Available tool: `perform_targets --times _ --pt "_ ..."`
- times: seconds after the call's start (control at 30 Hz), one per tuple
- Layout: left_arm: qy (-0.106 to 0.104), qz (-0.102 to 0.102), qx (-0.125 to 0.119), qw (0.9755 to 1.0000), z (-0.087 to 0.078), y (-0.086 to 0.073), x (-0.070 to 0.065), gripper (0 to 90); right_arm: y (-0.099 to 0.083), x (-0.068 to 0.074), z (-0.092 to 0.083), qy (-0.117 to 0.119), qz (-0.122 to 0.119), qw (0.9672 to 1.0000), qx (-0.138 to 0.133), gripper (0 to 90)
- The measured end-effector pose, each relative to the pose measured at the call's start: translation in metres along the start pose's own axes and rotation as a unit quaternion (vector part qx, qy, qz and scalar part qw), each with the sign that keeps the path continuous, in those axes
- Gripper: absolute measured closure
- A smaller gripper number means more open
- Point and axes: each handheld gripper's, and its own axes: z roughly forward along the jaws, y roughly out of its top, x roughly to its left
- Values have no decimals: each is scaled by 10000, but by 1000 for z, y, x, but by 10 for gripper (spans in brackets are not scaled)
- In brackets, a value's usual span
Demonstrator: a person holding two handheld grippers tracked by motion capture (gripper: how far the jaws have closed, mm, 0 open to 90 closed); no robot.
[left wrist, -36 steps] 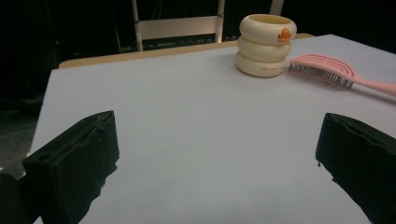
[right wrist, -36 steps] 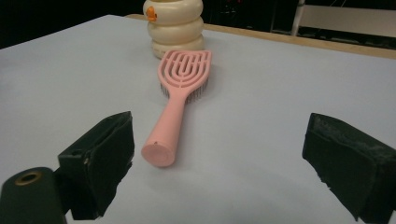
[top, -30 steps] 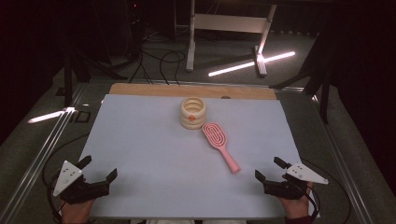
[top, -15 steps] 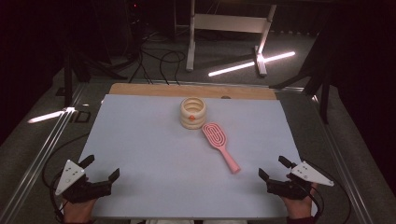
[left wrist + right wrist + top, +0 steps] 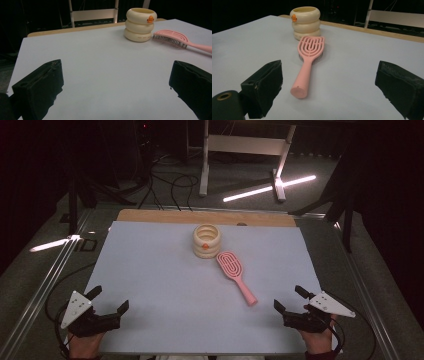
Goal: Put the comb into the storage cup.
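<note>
A cream ribbed cup [image 5: 206,240] [image 5: 140,24] [image 5: 306,22] with a small orange mark stands upright at the far middle of the pale mat. Just right of it a pink hairbrush [image 5: 236,275] [image 5: 180,41] [image 5: 309,60] lies bristles down, handle pointing toward the near right. My left gripper [image 5: 109,299] [image 5: 115,87] rests open at the mat's near left corner, far from both. My right gripper [image 5: 290,299] [image 5: 332,87] is open at the near right, the handle's end a short way ahead of it and toward its left jaw. Nothing sits between either pair of jaws.
The pale mat [image 5: 150,275] covers a wooden table whose bare strip [image 5: 160,215] shows at the far edge. Metal rails [image 5: 37,292] run along both sides. Cables and a white stand [image 5: 245,145] occupy the dark floor beyond.
Both grippers have drifted slightly toward the near edge of the mat. The cup and the brush lie as before.
</note>
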Motion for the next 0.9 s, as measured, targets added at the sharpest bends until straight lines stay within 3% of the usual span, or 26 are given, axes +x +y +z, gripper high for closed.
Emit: perform_targets --times 0.37,0.9 --pt "194 94 -20 9998 1 0 -2 0 7 6 3 -18 -37 9999 108 76" --pt "220 36 -45 9997 1 -4 -2 0 25 6 5 59 26 9997 234 76"
